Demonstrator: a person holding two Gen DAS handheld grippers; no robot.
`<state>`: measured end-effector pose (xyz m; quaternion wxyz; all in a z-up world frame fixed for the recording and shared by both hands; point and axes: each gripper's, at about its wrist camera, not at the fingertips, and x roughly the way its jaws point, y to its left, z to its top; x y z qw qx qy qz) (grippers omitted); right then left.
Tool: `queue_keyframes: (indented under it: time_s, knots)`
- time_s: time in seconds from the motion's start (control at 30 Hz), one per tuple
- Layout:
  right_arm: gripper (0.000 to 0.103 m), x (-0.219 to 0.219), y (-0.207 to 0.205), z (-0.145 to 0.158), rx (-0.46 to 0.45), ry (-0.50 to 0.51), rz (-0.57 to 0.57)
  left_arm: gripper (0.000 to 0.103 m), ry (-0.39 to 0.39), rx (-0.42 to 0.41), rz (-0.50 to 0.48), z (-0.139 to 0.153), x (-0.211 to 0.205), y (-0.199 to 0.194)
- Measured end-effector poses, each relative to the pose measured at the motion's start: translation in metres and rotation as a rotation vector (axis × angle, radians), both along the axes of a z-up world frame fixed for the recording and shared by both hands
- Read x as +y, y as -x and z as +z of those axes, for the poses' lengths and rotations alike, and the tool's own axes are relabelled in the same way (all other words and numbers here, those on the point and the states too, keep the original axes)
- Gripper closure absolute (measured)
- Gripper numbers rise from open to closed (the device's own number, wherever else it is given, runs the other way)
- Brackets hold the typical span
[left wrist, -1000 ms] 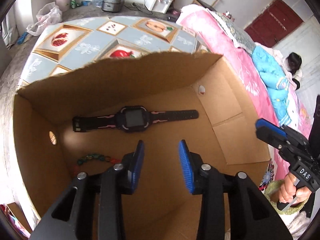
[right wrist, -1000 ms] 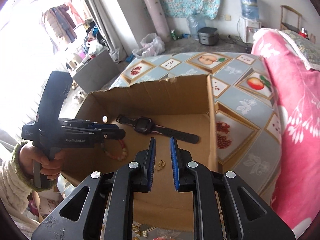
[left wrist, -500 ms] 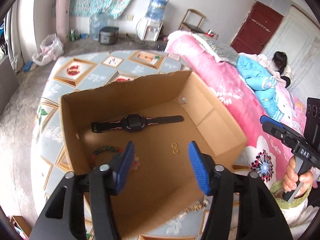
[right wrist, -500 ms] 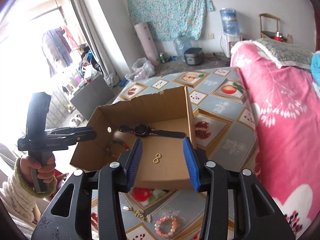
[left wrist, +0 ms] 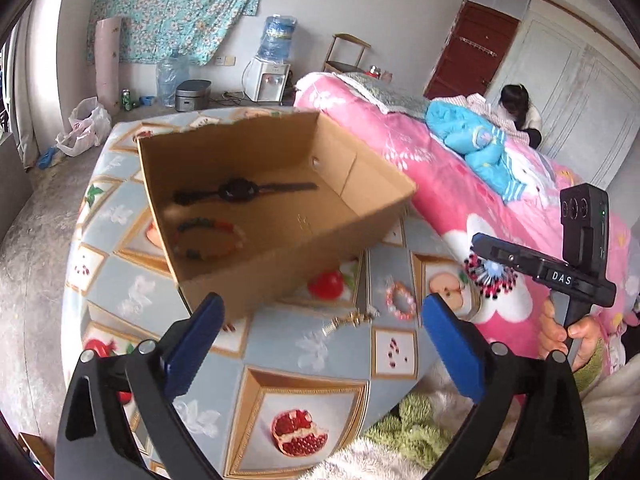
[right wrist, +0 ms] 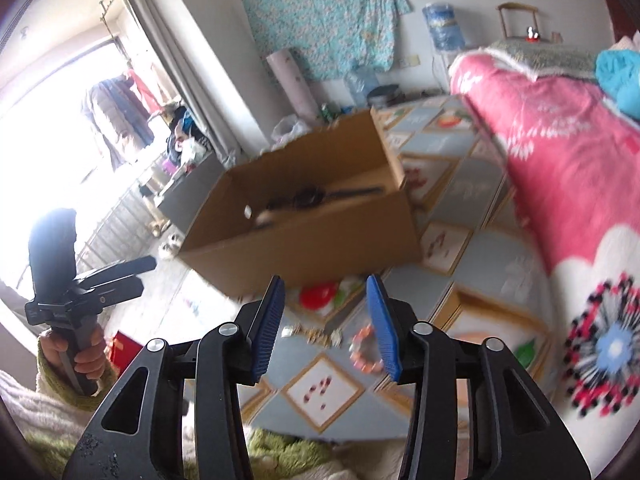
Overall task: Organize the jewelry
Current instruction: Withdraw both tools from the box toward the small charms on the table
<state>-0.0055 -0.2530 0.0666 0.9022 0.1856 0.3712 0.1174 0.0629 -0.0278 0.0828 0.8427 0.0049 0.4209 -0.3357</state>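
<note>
A cardboard box (left wrist: 372,200) stands on the round table (left wrist: 304,344). Inside it lie a black watch (left wrist: 240,190), a multicoloured bead bracelet (left wrist: 210,238) and small gold rings (left wrist: 304,220). On the cloth in front of the box lie a pink bead bracelet (left wrist: 401,300) and a gold chain (left wrist: 350,322). My left gripper (left wrist: 322,300) hangs over the table's near part, its jaws opening wide around nothing. My right gripper (right wrist: 325,280) hovers above the chain (right wrist: 316,334) and the pink bracelet (right wrist: 364,350), its jaws closing a little with nothing between them.
A bed with a pink quilt (left wrist: 440,168) runs along the table's right side, and a person (left wrist: 516,108) sits at its far end. The right gripper's handle (left wrist: 576,280) and a hand (left wrist: 560,328) show at the right. Floor clutter and a water dispenser (left wrist: 272,68) lie beyond.
Both grippers have drawn back out of the box to the table's near side. The left jaws have spread wide. The right jaws went from nearly shut to partly open.
</note>
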Motion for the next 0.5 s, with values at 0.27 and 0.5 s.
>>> queue_keyframes:
  time_s: [0.27, 0.5]
  knots:
    - [0.086, 0.043, -0.018, -0.074, 0.243, -0.011, 0.118, 0.006, -0.134, 0.112, 0.037, -0.083, -0.027, -0.002]
    - [0.095, 0.034, -0.042, -0.106, 0.337, 0.0, 0.073, 0.006, -0.225, 0.115, -0.001, -0.12, -0.046, -0.009]
